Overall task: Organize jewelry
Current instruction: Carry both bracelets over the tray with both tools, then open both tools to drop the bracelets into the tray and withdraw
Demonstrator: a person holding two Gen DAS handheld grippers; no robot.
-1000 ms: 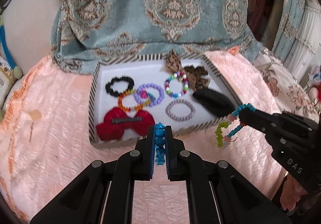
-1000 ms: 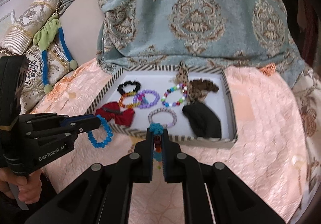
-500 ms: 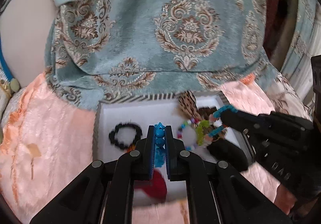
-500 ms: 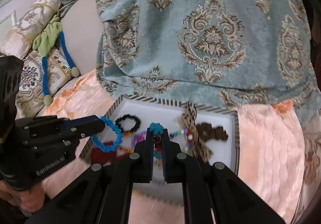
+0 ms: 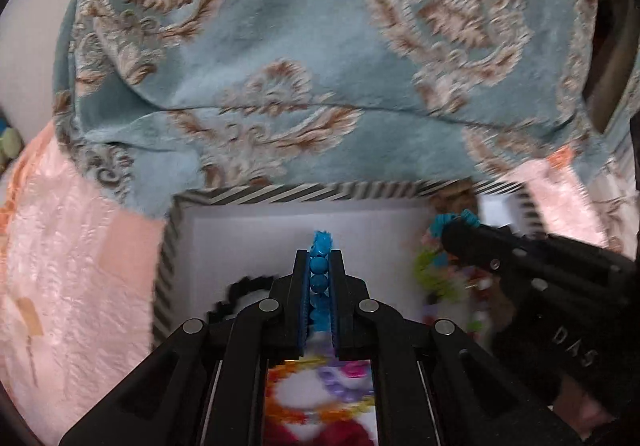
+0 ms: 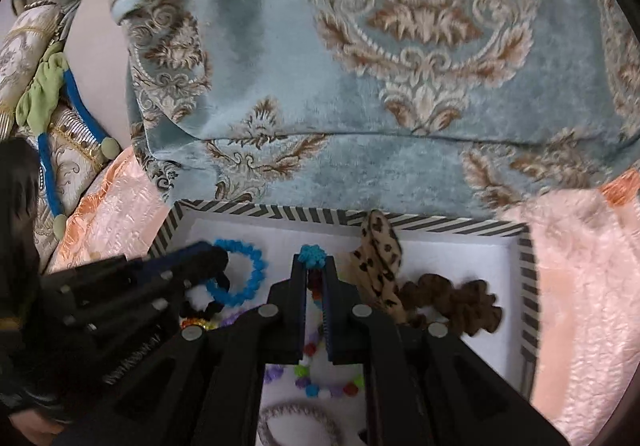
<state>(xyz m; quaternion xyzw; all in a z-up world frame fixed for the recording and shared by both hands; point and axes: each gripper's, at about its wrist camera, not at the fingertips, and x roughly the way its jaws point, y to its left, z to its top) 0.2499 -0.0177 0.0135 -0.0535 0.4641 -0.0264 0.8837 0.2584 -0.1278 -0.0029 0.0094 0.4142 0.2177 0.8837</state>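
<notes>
My left gripper [image 5: 319,258] is shut on a blue bead bracelet [image 5: 320,280], whose loop [image 6: 260,266] hangs over the far left of the white tray [image 5: 304,192]. My right gripper [image 6: 314,264] is shut on a teal, green and multicolour bracelet [image 6: 313,255]. Its green stretch [image 5: 430,274] dangles below the right gripper [image 5: 450,236] over the tray's right half. In the right wrist view the left gripper [image 6: 218,256] comes in from the left, over the striped-rim tray [image 6: 312,214]. Both bracelets hang above the tray floor, blurred by motion.
The tray holds a leopard-print bow [image 6: 376,258], a brown scrunchie [image 6: 452,302], a black scrunchie [image 5: 240,286], several bead bracelets [image 6: 320,386] and a red bow [image 5: 320,434]. A teal patterned blanket [image 5: 280,46] rises behind it. Peach bedspread [image 5: 72,246] lies around.
Both grippers have moved forward from in front of the tray to over it, each still carrying its bracelet. The tray's near items have slid under the fingers.
</notes>
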